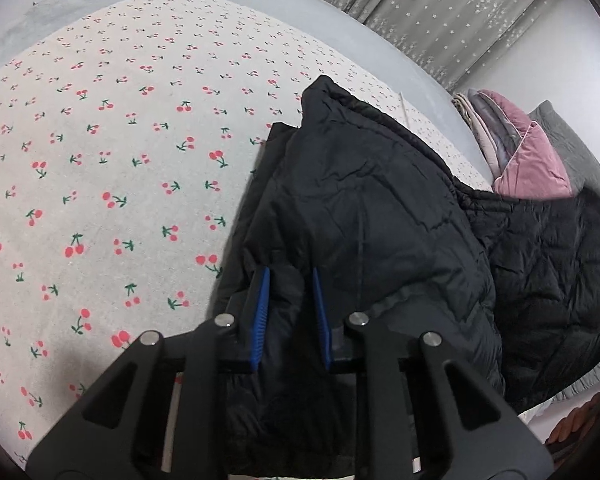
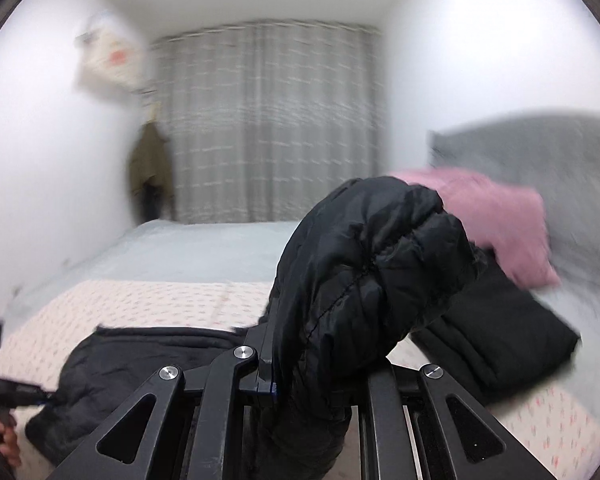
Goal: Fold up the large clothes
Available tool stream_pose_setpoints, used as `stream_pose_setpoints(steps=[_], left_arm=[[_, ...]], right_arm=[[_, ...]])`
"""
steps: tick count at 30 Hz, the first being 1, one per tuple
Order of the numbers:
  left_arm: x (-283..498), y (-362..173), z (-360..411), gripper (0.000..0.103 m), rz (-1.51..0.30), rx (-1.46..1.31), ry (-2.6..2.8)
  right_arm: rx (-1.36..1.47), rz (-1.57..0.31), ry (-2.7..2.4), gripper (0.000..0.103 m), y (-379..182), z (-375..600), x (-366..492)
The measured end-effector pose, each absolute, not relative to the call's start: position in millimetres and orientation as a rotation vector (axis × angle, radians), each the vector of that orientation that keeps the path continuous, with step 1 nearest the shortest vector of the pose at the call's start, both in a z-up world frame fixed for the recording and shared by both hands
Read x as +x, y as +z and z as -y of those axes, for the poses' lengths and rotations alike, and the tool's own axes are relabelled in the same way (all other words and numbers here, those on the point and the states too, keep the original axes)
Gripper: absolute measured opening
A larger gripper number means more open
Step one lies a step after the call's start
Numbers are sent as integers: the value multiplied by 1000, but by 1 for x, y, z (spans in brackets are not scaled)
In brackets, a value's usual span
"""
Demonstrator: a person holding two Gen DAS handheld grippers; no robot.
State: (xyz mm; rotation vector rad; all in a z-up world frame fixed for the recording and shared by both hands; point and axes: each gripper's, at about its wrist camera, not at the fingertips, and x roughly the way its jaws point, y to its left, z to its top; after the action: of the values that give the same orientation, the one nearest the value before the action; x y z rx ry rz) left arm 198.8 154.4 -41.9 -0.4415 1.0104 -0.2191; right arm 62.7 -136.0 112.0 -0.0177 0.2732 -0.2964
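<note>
Left wrist view: a black padded jacket (image 1: pixel 360 208) lies on a bed covered by a cherry-print sheet (image 1: pixel 112 152). Its long axis runs from the bottom centre of the frame up toward the upper right, where the collar end points at a grey star-print curtain (image 1: pixel 440 12). The left gripper (image 1: pixel 289 276) reaches in from the bottom edge. Its blue-padded fingers (image 1: pixel 262 304) stand a narrow gap apart with a ridge of jacket fabric between them; whether the pads press on it I cannot tell. At the right, a pink quilt (image 1: pixel 528 160) sits folded beside a grey pillow (image 1: pixel 568 148).

Right wrist view, blurred: the right gripper (image 2: pixel 300 360) rises from the bottom centre, its fingers nearly closed and pinching a bunched fold of the same black jacket (image 2: pixel 372 264), lifted off the bed and bulging toward the upper right. The rest of the jacket trails down to the lower left onto the sheet, where the left gripper (image 2: pixel 40 398) and a hand (image 2: pixel 6 436) meet its edge. A second dark folded item (image 2: pixel 496 332) lies at the right below the pink quilt (image 2: pixel 496 224).
</note>
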Motion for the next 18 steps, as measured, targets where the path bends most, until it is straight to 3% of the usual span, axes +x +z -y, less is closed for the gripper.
stream_pose_setpoints(steps=[5,11,14,16,18], left_arm=[[202,-44,-156,18,-1008,-450,-239],[203,-48,-174,18,-1027,-543,-284],[204,-50,-187,18,-1033,-585,-304],[205,-48,-193,19,-1028,-606,-316],[205,-46,-198,22,-1020,-619,-322]], right_arm=[[-277,-326,-20,19,100,27,90],[-482,-492,255,20,17,-66,119],[-571,-528,288,31,-15,-80,117],[-559,-549,328,46,-17,-77,117],[-515,-589,401,71,-16,-73,119]])
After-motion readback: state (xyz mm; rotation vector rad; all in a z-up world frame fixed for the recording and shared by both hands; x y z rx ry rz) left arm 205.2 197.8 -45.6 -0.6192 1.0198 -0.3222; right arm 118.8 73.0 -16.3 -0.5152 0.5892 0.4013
